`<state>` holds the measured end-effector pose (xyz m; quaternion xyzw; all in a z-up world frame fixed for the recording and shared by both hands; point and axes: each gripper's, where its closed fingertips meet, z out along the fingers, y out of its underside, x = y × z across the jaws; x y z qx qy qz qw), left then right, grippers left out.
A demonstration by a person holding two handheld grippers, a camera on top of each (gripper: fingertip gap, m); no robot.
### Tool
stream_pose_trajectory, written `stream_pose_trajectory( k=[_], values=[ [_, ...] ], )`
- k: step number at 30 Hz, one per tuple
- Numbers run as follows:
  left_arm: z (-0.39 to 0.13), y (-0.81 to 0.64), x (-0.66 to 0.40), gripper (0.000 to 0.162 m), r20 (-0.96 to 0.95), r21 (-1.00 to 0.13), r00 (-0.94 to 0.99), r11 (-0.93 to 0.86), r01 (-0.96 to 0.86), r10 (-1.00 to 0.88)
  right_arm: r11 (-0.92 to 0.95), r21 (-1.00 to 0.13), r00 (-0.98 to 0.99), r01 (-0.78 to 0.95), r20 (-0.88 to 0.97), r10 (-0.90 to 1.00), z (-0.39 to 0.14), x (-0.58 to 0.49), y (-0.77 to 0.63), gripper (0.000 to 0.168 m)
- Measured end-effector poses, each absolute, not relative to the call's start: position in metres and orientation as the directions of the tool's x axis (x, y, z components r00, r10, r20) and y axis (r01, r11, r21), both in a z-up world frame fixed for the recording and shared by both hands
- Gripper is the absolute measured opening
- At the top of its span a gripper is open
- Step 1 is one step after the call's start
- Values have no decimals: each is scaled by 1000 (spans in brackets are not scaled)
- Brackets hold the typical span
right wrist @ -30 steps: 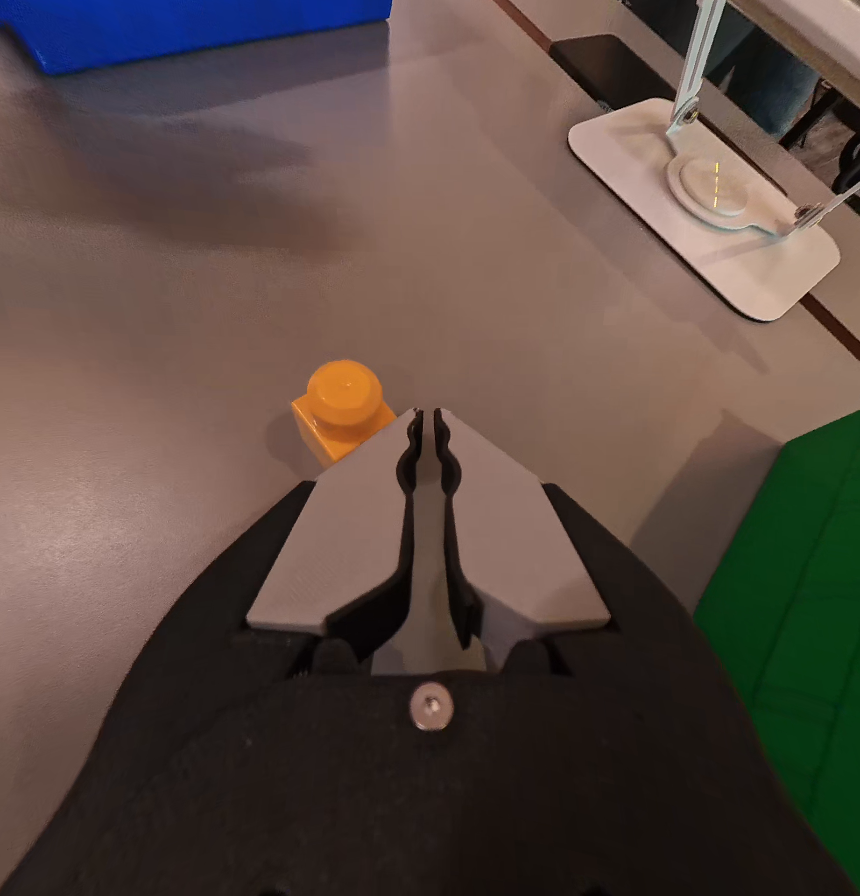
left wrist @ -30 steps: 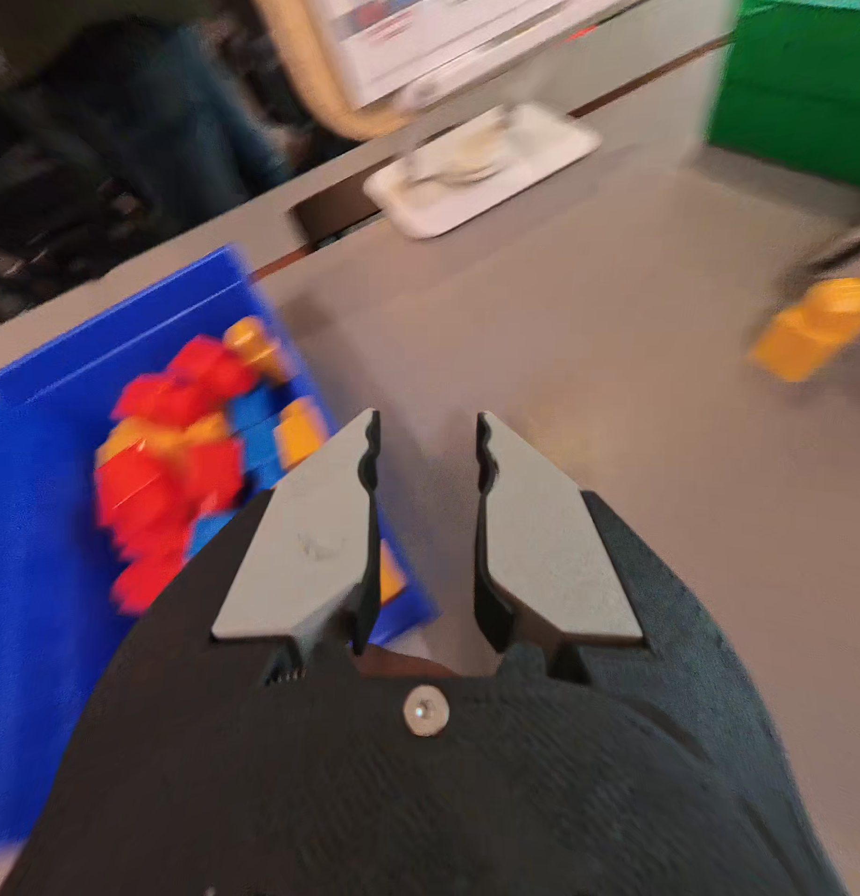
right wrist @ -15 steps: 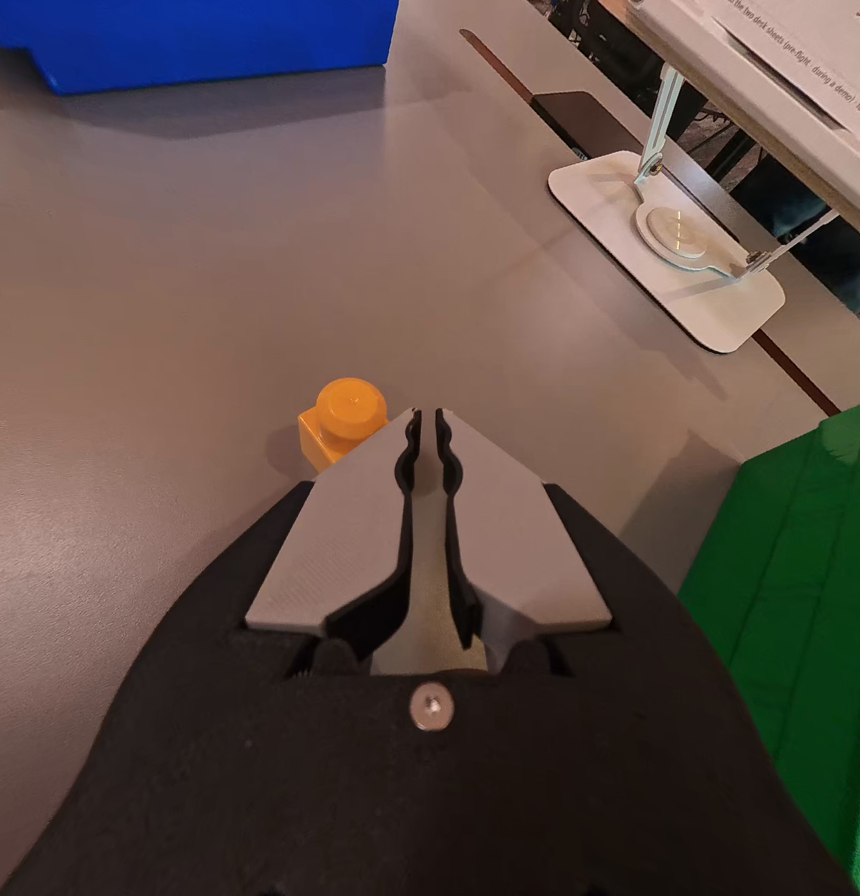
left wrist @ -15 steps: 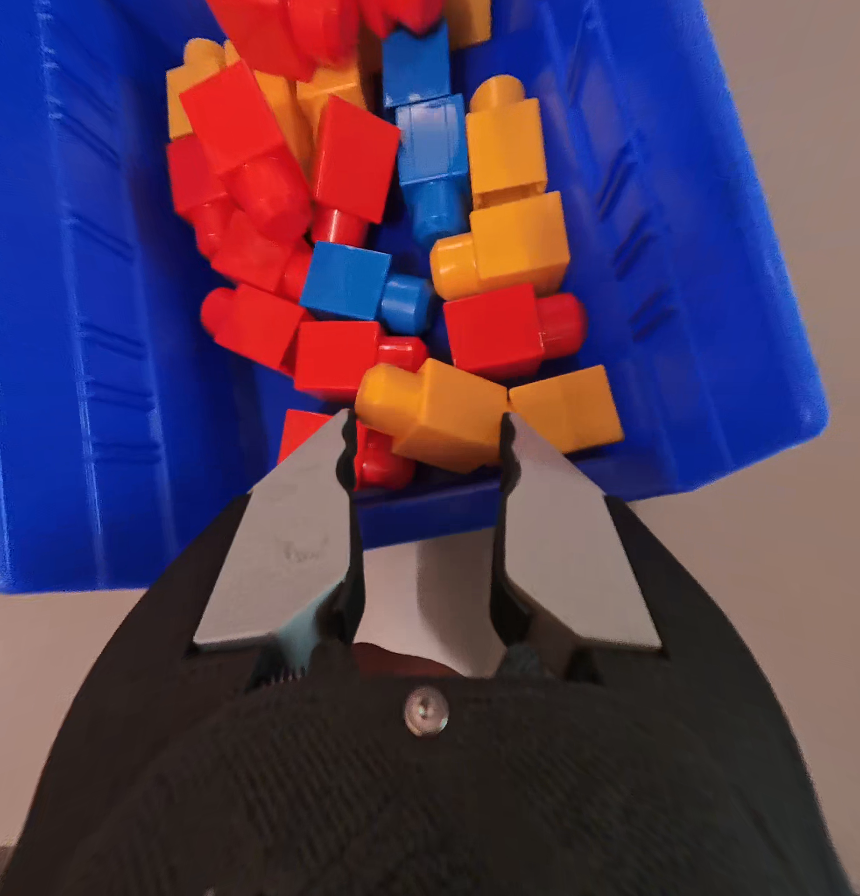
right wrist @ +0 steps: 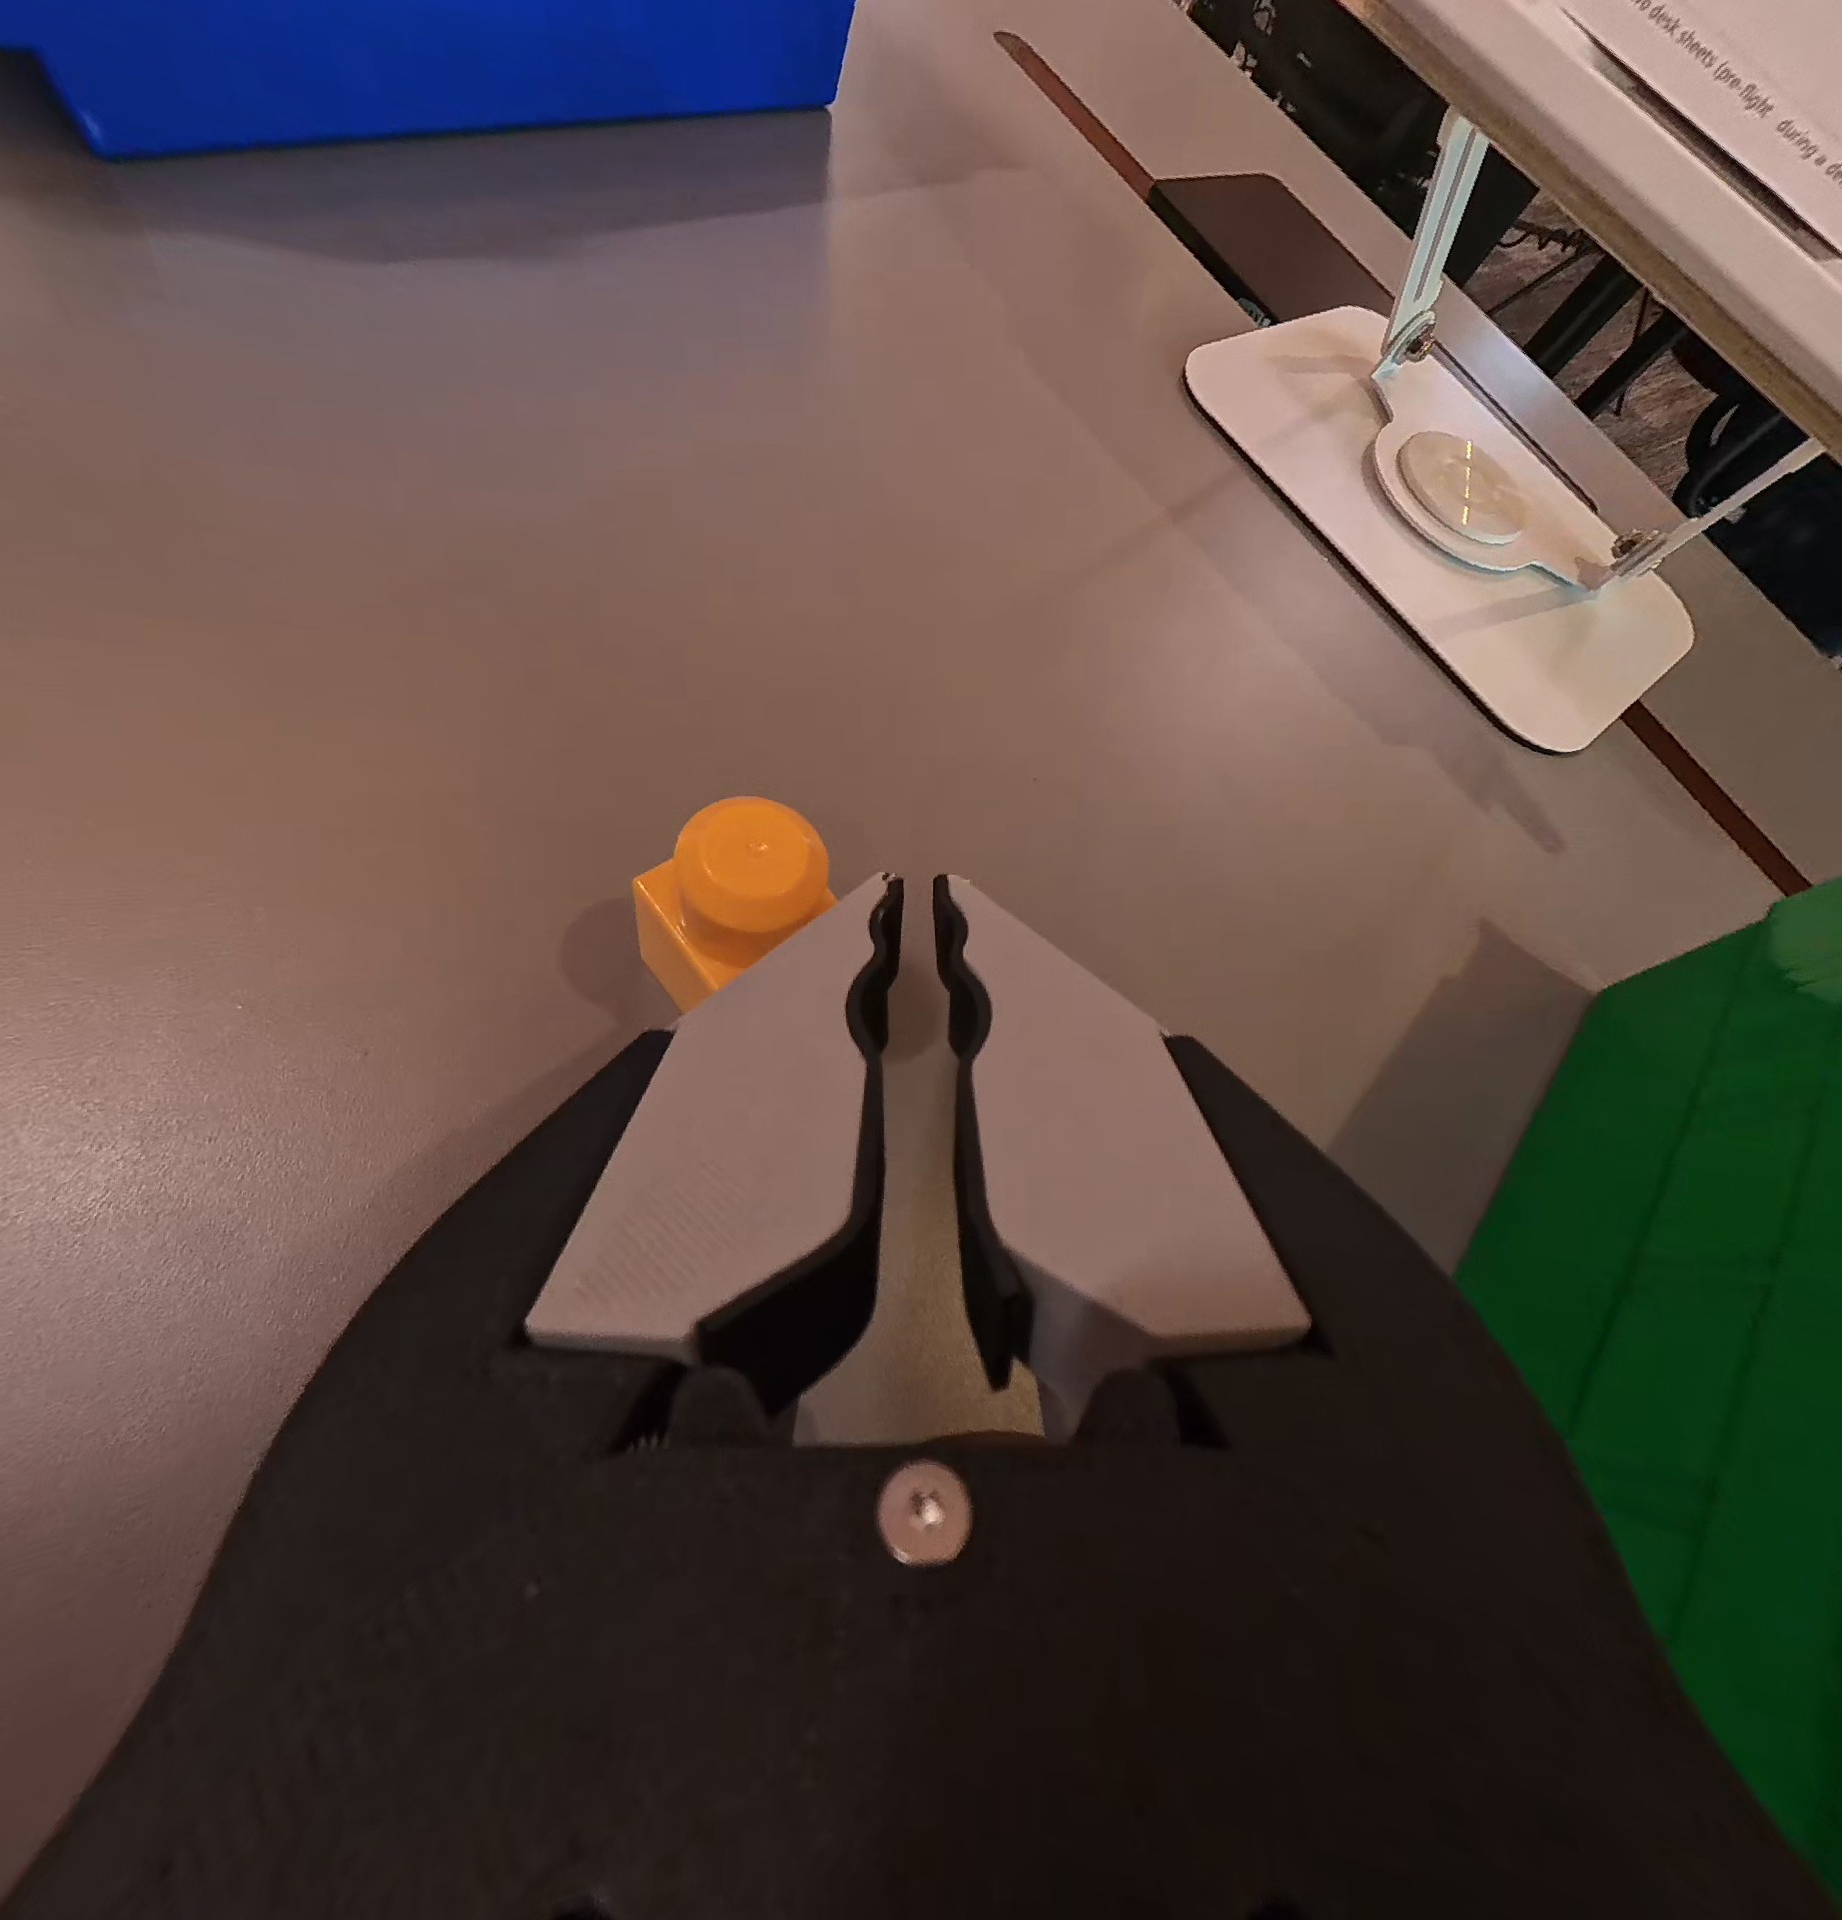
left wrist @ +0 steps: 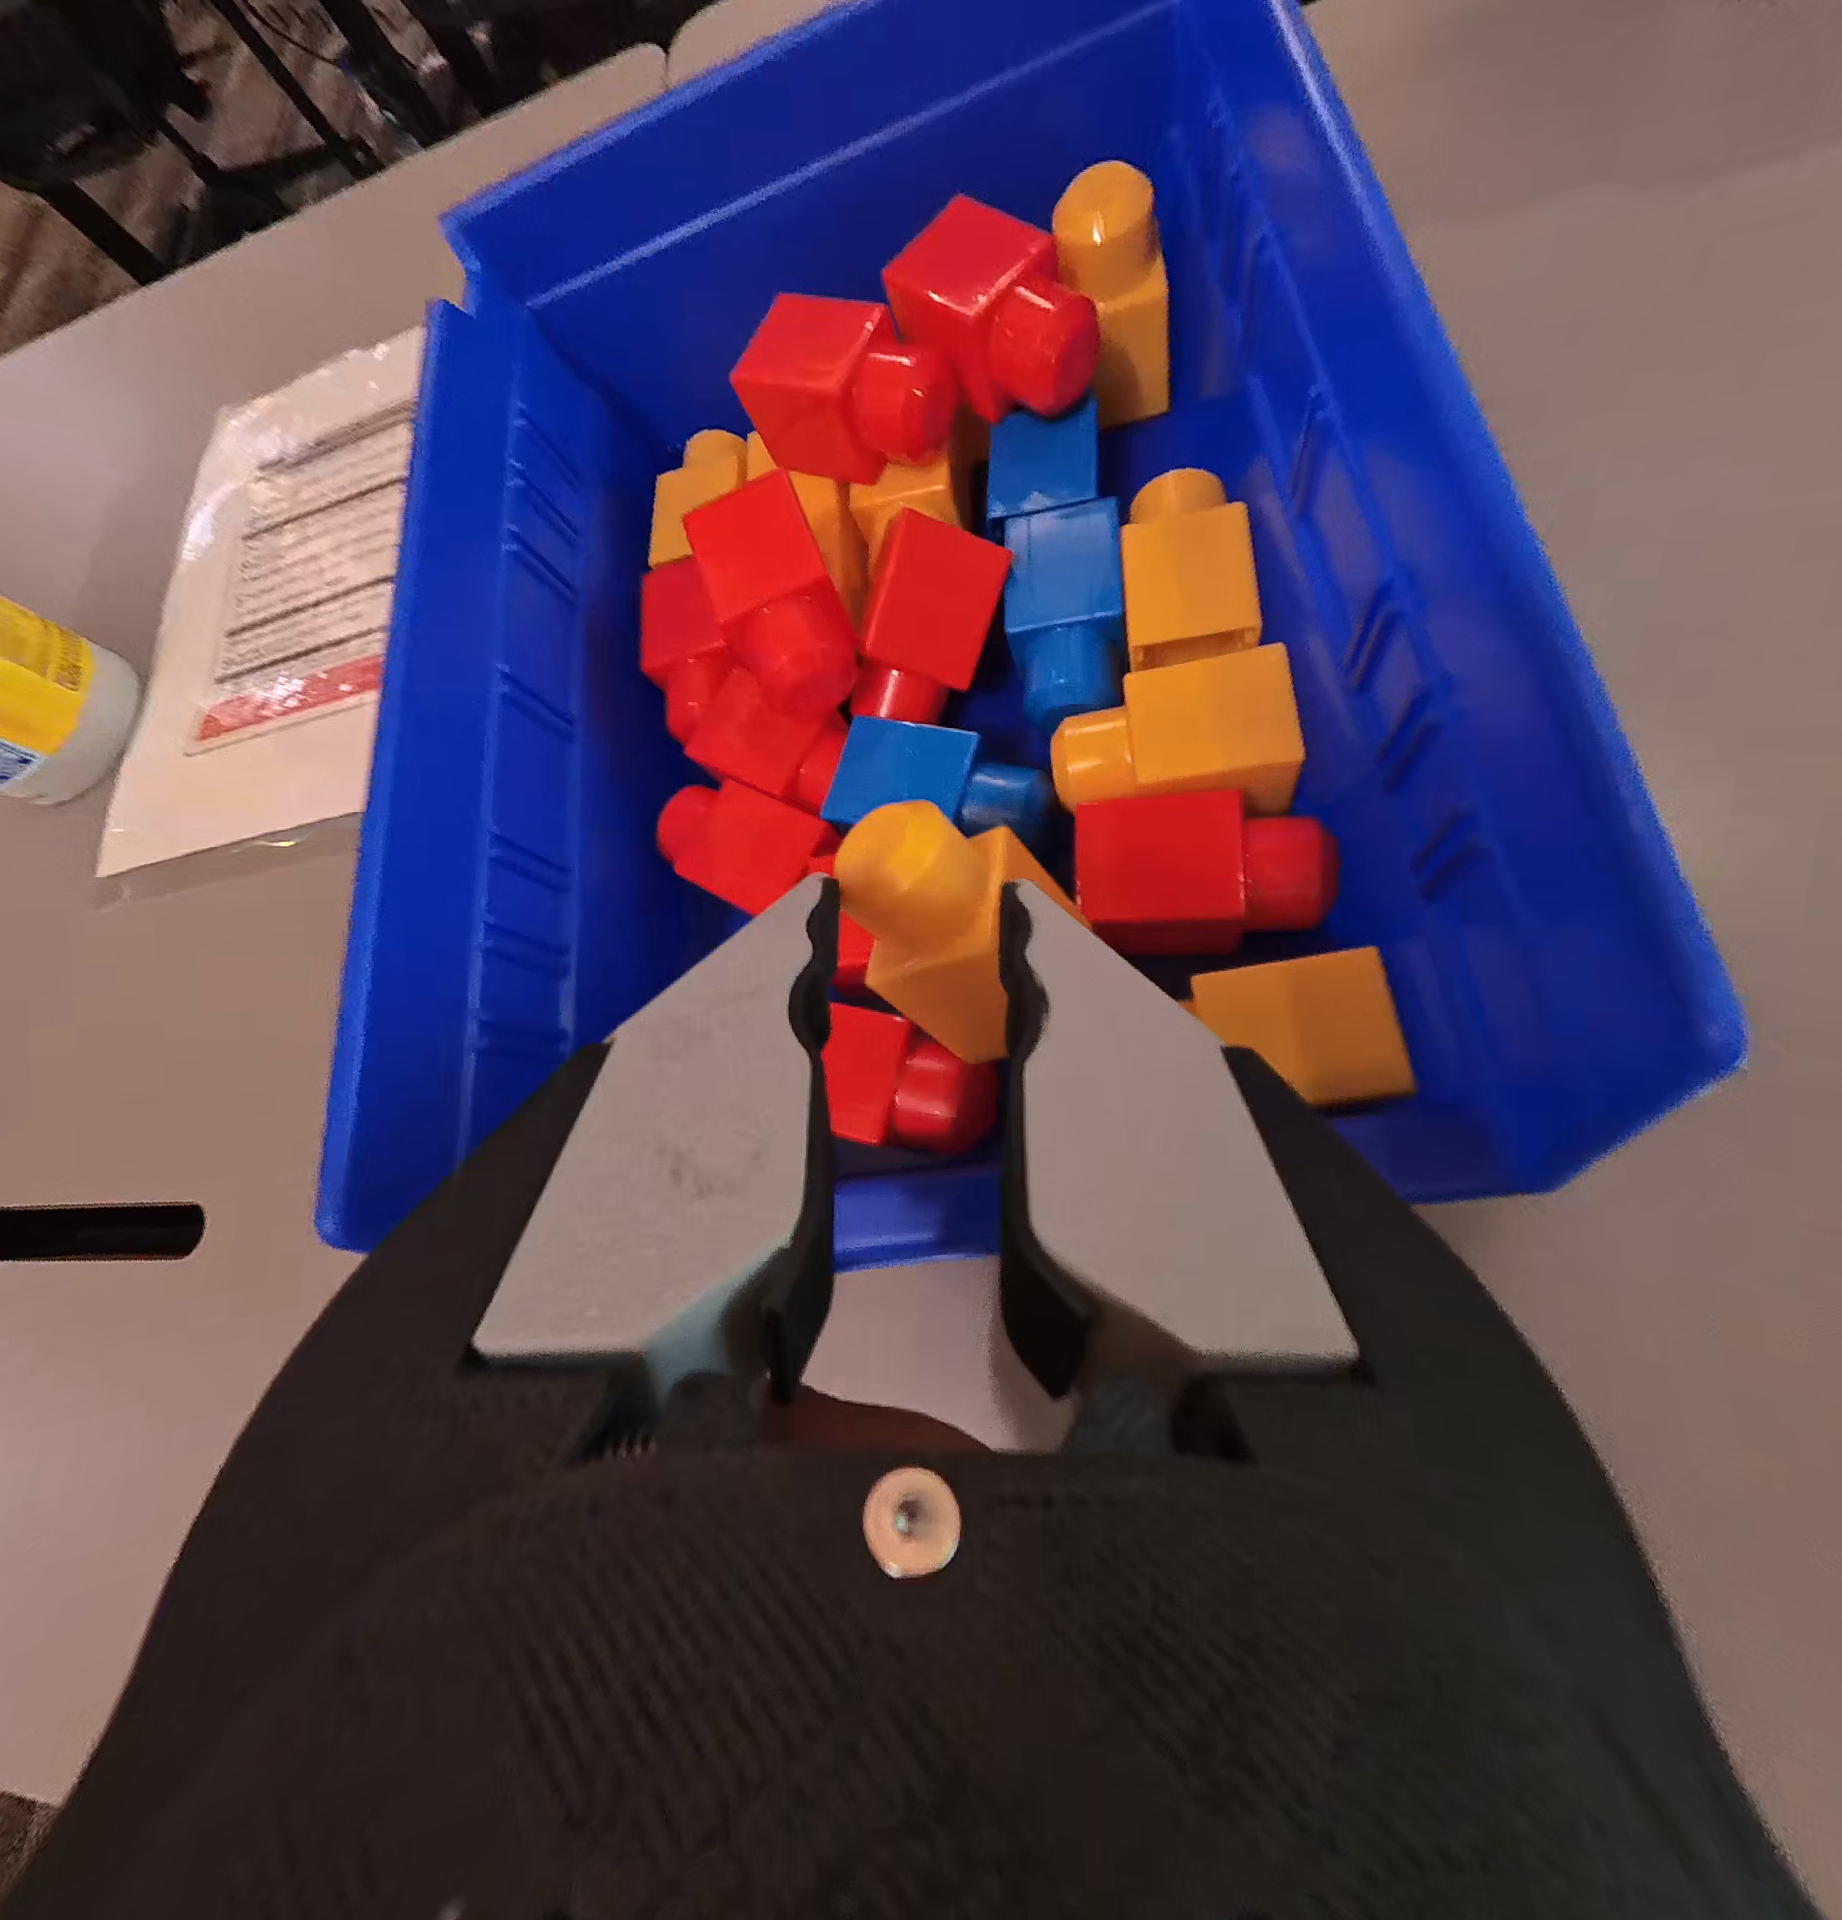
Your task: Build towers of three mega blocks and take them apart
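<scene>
Left wrist view: the left tool (left wrist: 912, 925) pinches an orange block (left wrist: 932, 925) between its fingertips, just above the heap of red, blue and orange blocks in the blue bin (left wrist: 460, 831). The block's long axis tilts, stud pointing up and to the left. A printed sheet (left wrist: 273, 582) and a yellow-labelled container (left wrist: 34, 696) lie on the worktop (left wrist: 169, 1039) to the bin's left.

Right wrist view: the right tool (right wrist: 917, 894) is nearly pressed together, a narrow slit between its tips, gripping nothing. A second orange block (right wrist: 725, 904) stands stud-up on the worktop, just left of and partly behind the tool's left finger. The coming move likely turns on carrying the held block across to this stud, stud upward. Only this view shows the standing block, a white stand base (right wrist: 1436, 530) and a green box (right wrist: 1727, 1247); only the left shows the bin's contents.
</scene>
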<state>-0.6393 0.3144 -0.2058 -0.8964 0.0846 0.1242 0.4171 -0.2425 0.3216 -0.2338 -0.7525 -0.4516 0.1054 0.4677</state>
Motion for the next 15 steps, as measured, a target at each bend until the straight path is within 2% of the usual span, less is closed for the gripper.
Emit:
stream_pose_trajectory(
  k=[5, 10, 15],
  values=[
    [-180, 319, -640, 29, -310, -795, 951, -551, -255, 7, -158, -795, 573, 585, 267, 775, -236, -242, 323, 3],
    [-128, 321, -629, 29, -337, -878, 939, -382, -288, 66, -181, -811, 583, 556, 225, 781, -235, -242, 324, 3],
    [-82, 321, -570, 28, -338, -920, 939, -188, -344, -62, -188, -833, 598, 520, 198, 776, -230, -241, 326, 3]
  ],
)
